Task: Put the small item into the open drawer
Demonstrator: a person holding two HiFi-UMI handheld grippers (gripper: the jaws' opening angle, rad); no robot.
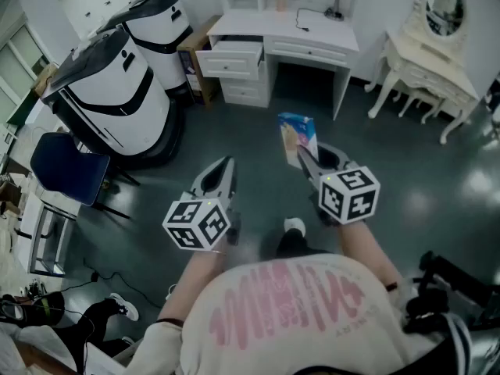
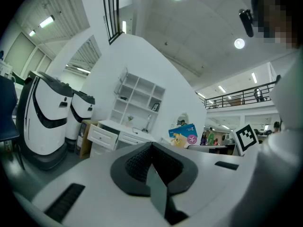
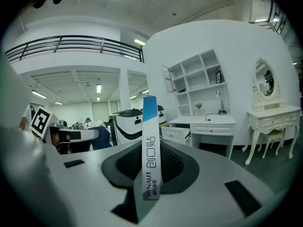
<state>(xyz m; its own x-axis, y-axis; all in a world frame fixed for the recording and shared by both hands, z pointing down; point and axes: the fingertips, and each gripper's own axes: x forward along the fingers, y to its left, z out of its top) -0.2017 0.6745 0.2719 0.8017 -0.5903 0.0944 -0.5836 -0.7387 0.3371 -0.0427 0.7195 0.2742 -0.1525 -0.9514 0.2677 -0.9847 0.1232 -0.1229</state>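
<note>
Far to the left, two white-and-black machines (image 1: 117,92) are standing on the floor next to the white table (image 1: 312,33). I am carrying my left hand-held gripper (image 1: 226,165) above the dark floor (image 1: 234,131), and its jaws are resting together with nothing between them. Ahead, the drawer (image 1: 230,57) at the table's left end is hanging pulled open, well apart from both grippers. My right hand-held gripper (image 1: 304,157) is clamping the small blue box (image 1: 298,133) by its lower end, holding it upright over the floor, well short of the drawer.
</note>
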